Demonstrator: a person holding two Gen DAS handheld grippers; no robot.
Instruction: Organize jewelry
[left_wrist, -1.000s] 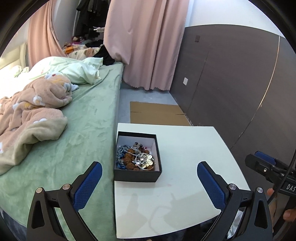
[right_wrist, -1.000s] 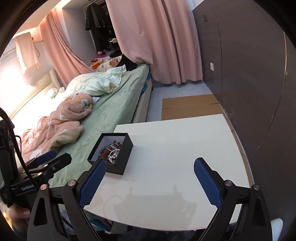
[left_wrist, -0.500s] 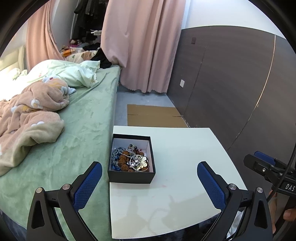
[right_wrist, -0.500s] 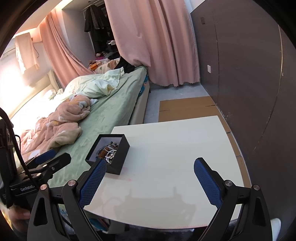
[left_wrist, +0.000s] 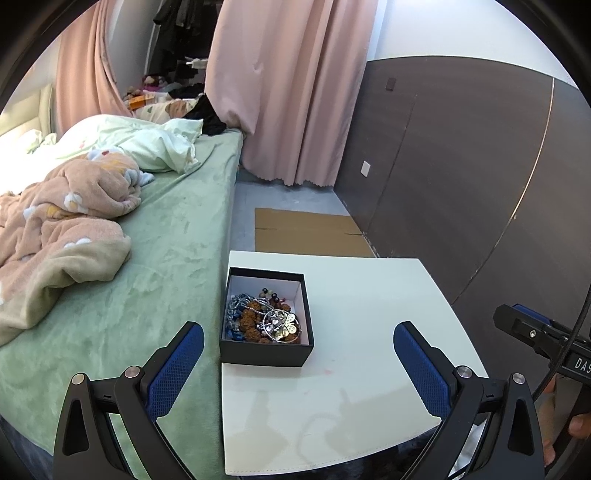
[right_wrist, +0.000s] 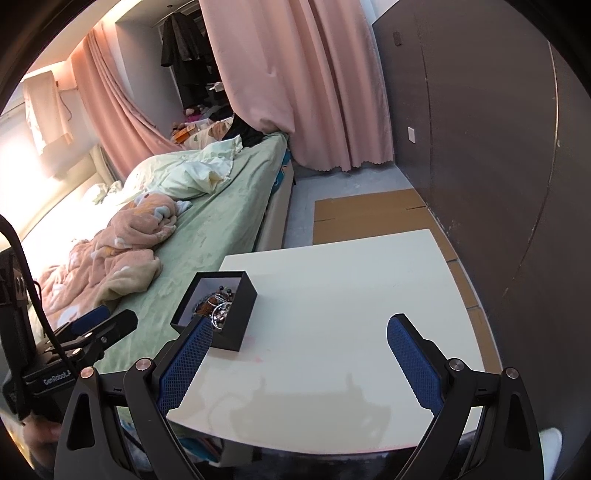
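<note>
On top of the square white table (left_wrist: 354, 369) sits a small black cardboard box (left_wrist: 266, 356) with no lid. It stands near the table's left edge, right next to the bed with the soft green cover (left_wrist: 155, 266). Inside the box is a tangled pile of jewelry (left_wrist: 264, 321): brown beads, blue beads and a shiny silver piece on top. All of it lies in the box, and the white tabletop around the box is bare.

The left gripper (left_wrist: 298, 350), black with blue bumpy pads, is spread wide and holds nothing. The box shows between its two fingers, a little further off. The right gripper (right_wrist: 300, 341) looks the same, also spread wide and holding nothing. It hangs over the near part of the table, and its left finger (right_wrist: 186, 360) covers a bit of the box's near corner in that view.

A fluffy peach blanket (left_wrist: 62, 221) is bunched up on the bed. Long pink curtains (left_wrist: 291, 88) hang behind. A flat brown cardboard sheet (left_wrist: 306, 232) lies on the floor past the table.
</note>
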